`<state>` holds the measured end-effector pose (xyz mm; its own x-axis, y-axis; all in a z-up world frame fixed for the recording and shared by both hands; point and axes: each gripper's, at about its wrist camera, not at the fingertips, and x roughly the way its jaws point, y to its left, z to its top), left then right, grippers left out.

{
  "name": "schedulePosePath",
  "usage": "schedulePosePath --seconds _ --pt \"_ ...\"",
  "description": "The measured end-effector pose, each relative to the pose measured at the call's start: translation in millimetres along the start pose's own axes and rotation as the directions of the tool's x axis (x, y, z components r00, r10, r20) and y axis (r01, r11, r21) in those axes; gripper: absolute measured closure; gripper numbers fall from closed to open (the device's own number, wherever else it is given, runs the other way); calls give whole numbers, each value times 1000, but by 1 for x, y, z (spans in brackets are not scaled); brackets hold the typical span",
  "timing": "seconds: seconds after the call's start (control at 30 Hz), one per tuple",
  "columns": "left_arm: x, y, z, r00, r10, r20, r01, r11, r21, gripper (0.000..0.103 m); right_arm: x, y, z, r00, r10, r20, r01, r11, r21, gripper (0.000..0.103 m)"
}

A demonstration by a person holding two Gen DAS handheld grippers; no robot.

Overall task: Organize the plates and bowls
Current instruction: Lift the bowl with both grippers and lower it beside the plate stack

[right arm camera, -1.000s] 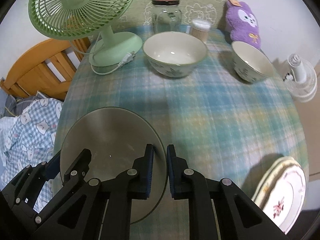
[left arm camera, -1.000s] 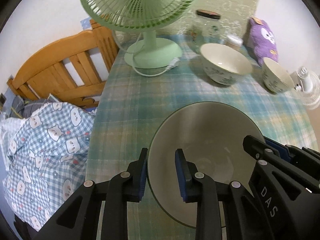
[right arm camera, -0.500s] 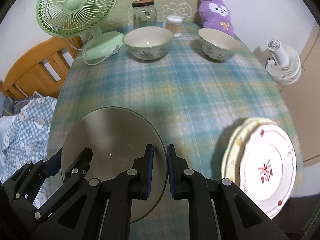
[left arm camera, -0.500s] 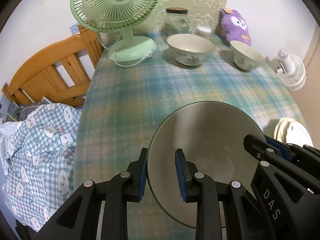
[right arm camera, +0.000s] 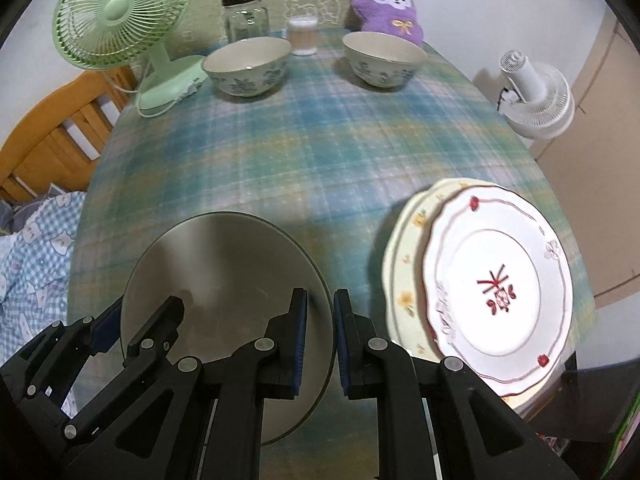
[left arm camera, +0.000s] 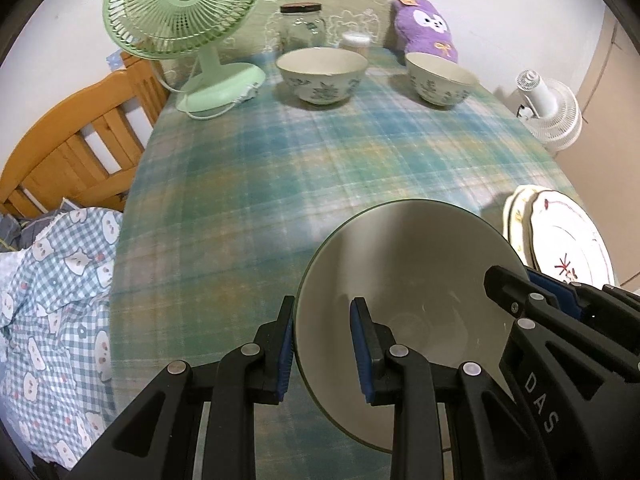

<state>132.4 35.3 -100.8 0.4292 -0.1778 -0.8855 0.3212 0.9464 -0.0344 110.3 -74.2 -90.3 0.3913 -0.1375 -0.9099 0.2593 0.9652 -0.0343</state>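
Plaid cloth covers the surface, with two bowls at its far end beside a fan. Both claws, left and right, clamp opposite rim edges of a grey plate, seemingly tilted, face up. Stacked plates lie just right.

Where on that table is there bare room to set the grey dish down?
The widest bare patch is the checked cloth mid-table, between the two bowls at the back and the grey dish in front. The right edge is taken by stacked plates. The back is crowded: fan, jar, plush.
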Motion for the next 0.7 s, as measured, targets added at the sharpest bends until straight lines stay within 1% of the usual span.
schedulePosePath --seconds 0.17,0.2,0.27,0.4,0.43,0.47,0.53,0.63,0.67,0.7 --pt "7 -11 -3 1000 -16 -23 17 1000 14 78 7 -10 -5 1000 -15 -17 15 1000 15 86" --pt "8 -12 -4 1000 -15 -26 16 1000 15 78 10 -12 -6 1000 -10 -21 11 1000 21 86" --pt "7 -16 -5 1000 2 -7 -2 1000 28 78 10 -13 -7 1000 -10 -16 10 1000 20 86" --pt "7 -18 -5 1000 8 -10 -8 1000 23 78 13 -16 -6 1000 7 -25 -7 1000 21 86" --pt "7 -19 -5 1000 9 -11 -9 1000 24 76 13 -16 -5 1000 12 -28 -11 1000 23 85" --pt "7 -20 -5 1000 6 -14 -5 1000 24 70 13 -17 -5 999 21 -31 -20 999 28 85" --pt "7 -20 -4 1000 2 -18 -2 1000 25 68 14 -19 -4 999 35 -39 -34 999 29 86" --pt "8 -22 -3 999 4 -33 -2 999 36 65 15 -18 -2 998 39 -47 -39 999 -6 85" --pt "8 -21 -2 999 -4 -43 5 999 32 58 14 -18 -2 998 34 -44 -35 999 -20 84" --pt "8 -21 -2 999 -11 -50 12 1000 26 51 14 -18 -1 998 38 -44 -39 999 -28 76"
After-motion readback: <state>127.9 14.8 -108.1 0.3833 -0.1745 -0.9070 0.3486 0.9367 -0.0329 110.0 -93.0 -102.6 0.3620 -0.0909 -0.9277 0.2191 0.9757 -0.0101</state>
